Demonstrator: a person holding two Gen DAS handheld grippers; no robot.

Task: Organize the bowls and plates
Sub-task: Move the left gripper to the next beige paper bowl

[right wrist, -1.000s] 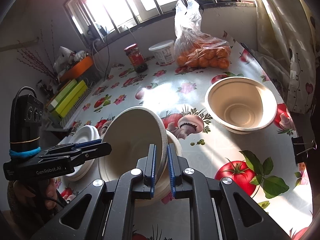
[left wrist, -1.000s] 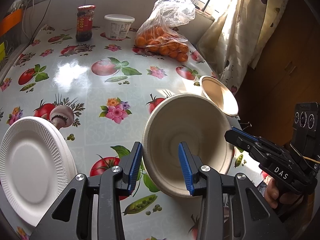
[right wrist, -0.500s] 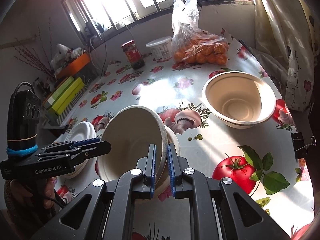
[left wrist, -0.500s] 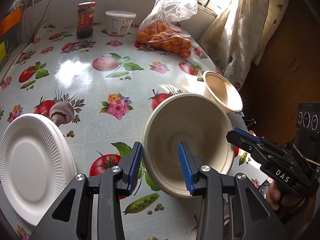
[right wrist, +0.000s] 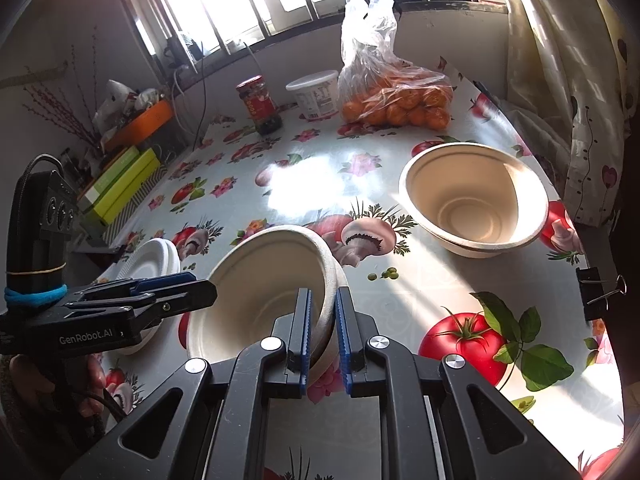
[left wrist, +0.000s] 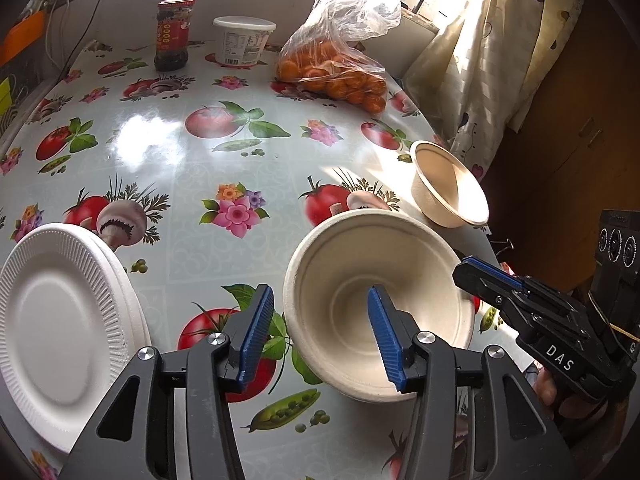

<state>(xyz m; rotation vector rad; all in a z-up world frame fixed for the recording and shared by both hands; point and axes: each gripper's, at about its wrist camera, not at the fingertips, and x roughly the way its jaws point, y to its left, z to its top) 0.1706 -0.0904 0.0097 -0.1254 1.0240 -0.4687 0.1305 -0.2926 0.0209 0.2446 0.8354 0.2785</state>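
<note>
Right gripper (right wrist: 322,336) gripping the tilted bowl's (left wrist: 376,300) rim.
My left gripper (left wrist: 320,336) is opening, pads straddling but clear of its near rim; the second bowl (right wrist: 474,200) is waiting ahead-right.

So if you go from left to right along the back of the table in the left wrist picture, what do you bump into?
Red-lidded jar → white tub → bag of oranges → curtain.
</note>
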